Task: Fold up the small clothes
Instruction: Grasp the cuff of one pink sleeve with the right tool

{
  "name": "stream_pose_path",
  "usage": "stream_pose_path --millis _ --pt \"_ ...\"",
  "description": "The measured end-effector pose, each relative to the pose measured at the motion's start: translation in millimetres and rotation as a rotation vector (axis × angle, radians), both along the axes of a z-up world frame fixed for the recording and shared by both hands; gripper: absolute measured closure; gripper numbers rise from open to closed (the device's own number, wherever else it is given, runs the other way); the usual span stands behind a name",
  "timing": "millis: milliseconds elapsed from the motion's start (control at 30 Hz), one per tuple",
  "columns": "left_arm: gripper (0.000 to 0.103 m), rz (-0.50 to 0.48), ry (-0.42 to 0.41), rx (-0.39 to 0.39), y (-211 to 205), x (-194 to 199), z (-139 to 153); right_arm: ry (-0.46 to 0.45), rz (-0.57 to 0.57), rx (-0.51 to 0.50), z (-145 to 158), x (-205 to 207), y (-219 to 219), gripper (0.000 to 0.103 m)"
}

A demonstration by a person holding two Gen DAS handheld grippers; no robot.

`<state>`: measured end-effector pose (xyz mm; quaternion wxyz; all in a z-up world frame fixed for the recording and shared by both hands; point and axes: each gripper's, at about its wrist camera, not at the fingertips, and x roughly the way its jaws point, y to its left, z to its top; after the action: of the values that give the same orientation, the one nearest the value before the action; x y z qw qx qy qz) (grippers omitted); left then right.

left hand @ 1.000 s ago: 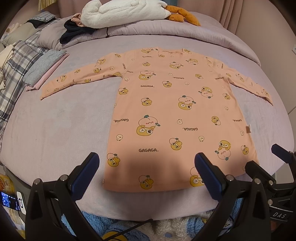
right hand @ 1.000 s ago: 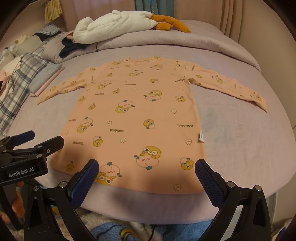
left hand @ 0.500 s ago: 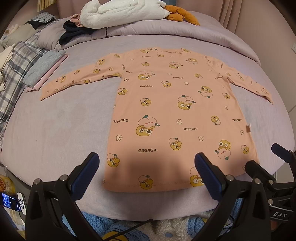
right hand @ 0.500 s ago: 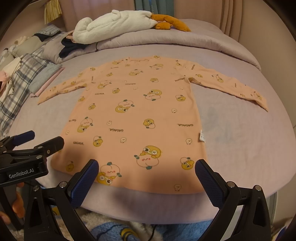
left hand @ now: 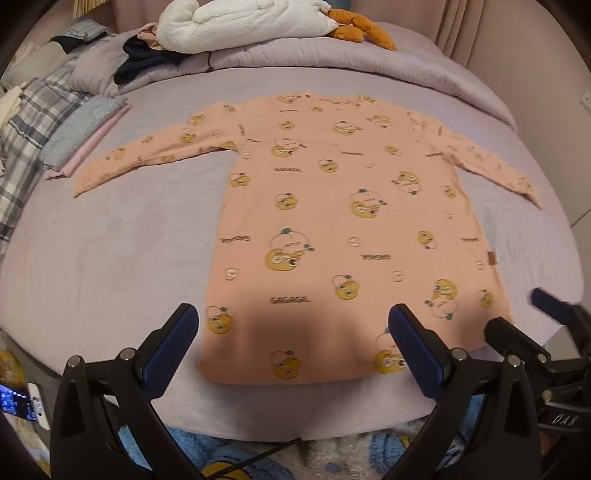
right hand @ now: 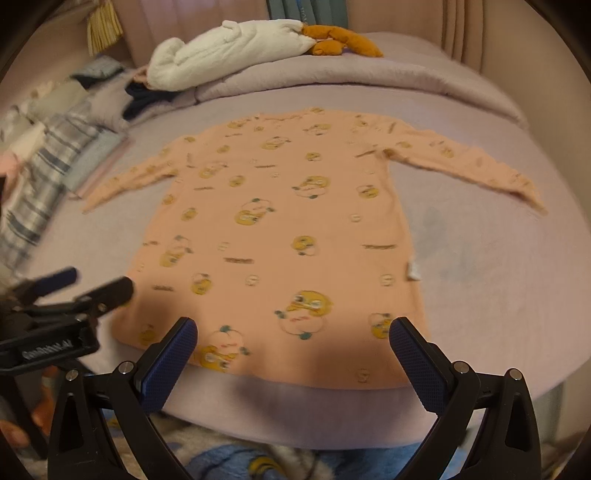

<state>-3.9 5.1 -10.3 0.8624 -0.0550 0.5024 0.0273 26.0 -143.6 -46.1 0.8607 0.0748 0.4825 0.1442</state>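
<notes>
A peach long-sleeved shirt [left hand: 343, 229] printed with yellow cartoon figures lies flat on the lilac bed [left hand: 110, 251], sleeves spread to both sides, hem toward me. The same shirt [right hand: 288, 236] fills the middle of the right wrist view. My left gripper [left hand: 293, 325] hangs open over the hem near the bed's front edge, nothing between its blue pads. My right gripper [right hand: 293, 338] is also open, above the hem's right half. Each gripper shows in the other's view: the right gripper [left hand: 532, 332] at the right edge, the left gripper [right hand: 81, 291] at the left.
A white plush [left hand: 236, 22] and an orange toy [left hand: 358, 31] rest on the rolled lilac duvet [left hand: 332, 70] at the back. Folded grey and pink cloths [left hand: 81, 133], a plaid blanket [left hand: 22, 147] and dark clothes [left hand: 144, 62] lie at the left. A blue rug [right hand: 236, 461] is below.
Both grippers have moved slightly, the right one sliding rightward and forward so its view is now blurred. The shirt has not moved and both grippers stay open.
</notes>
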Motion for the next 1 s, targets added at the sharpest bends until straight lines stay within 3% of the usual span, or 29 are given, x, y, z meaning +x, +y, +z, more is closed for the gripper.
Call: stream_pose_path --millis 133,233,333,467,633,700,833,1000 --pt "0.0 -0.032 -0.01 -0.125 4.2 8.8 -2.6 0.026 -0.056 0.251 -9.9 14.4 -34.7 0.0" --pt "0.0 -0.053 -0.039 -0.162 4.3 17.3 -2.6 0.026 -0.198 0.397 -22.3 27.2 -81.7 0.0" --pt "0.0 -0.114 -0.056 -0.244 2.4 26.6 -2.4 -0.013 -0.307 0.489 -32.2 33.9 -125.2 0.0" --pt "0.0 -0.147 -0.06 -0.36 4.2 37.8 -3.4 -0.046 -0.5 0.506 -46.0 47.3 -191.4 0.0" --pt "0.0 -0.112 -0.034 -0.36 7.5 56.9 -7.1 -0.058 -0.679 0.664 -63.3 71.8 -262.8 0.0" --pt "0.0 -0.088 -0.022 -0.366 11.2 65.9 -10.3 -0.063 -0.751 0.678 -68.5 83.1 -280.3 0.0" --pt "0.0 -0.045 0.008 -0.38 19.7 81.8 -18.8 -0.068 -0.864 0.73 -81.4 107.5 -305.8 0.0" --pt "0.0 -0.016 0.032 -0.367 23.3 99.5 -26.4 -0.15 -0.958 0.785 -77.1 137.1 -323.8 0.0"
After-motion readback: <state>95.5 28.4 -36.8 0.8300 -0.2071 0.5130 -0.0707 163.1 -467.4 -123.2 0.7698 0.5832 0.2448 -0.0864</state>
